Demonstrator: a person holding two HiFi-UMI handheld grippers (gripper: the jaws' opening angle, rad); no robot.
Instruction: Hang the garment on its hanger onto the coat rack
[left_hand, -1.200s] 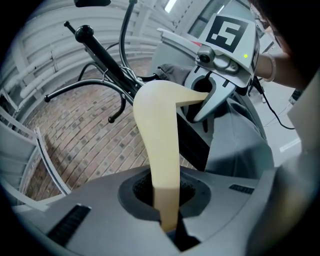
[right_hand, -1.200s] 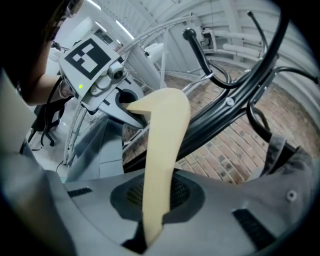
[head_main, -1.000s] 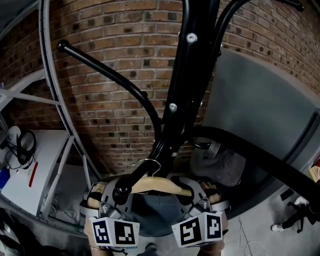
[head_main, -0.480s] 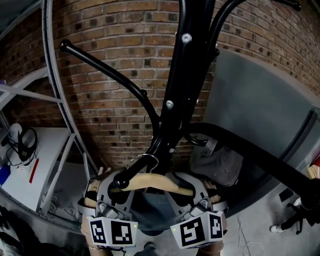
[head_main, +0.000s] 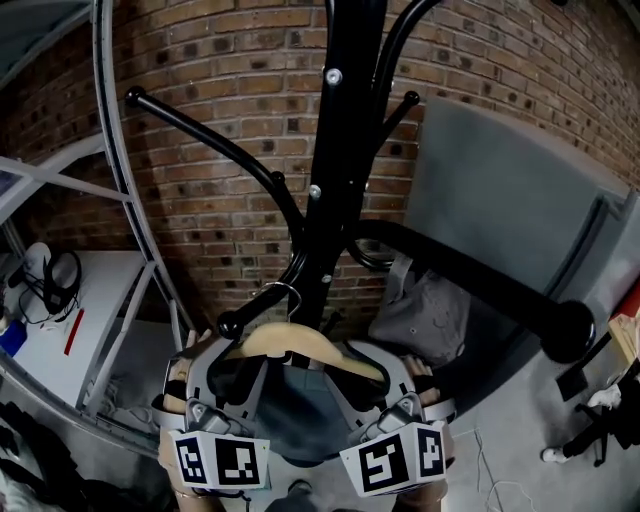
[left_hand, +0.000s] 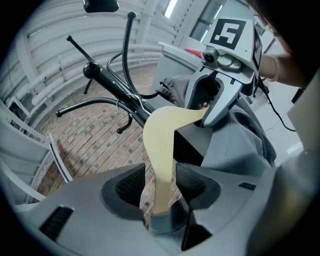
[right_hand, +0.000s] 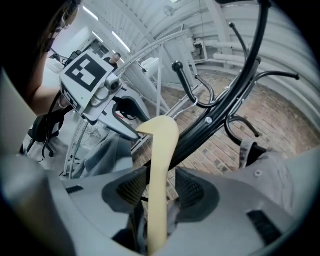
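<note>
Now the wooden hanger (head_main: 300, 343) sits with its metal hook (head_main: 283, 293) looped over a low peg (head_main: 245, 318) of the black coat rack (head_main: 338, 150), which stands before a brick wall (head_main: 220, 90). The grey garment (head_main: 300, 415) drapes beneath the hanger. The left gripper (left_hand: 160, 184) and right gripper (right_hand: 159, 187) each straddle 1 arm of the hanger. Both pairs of jaws have just been opening and stand apart, their pads not pressing the wood. The 2 grippers sit side by side below the peg.
</note>
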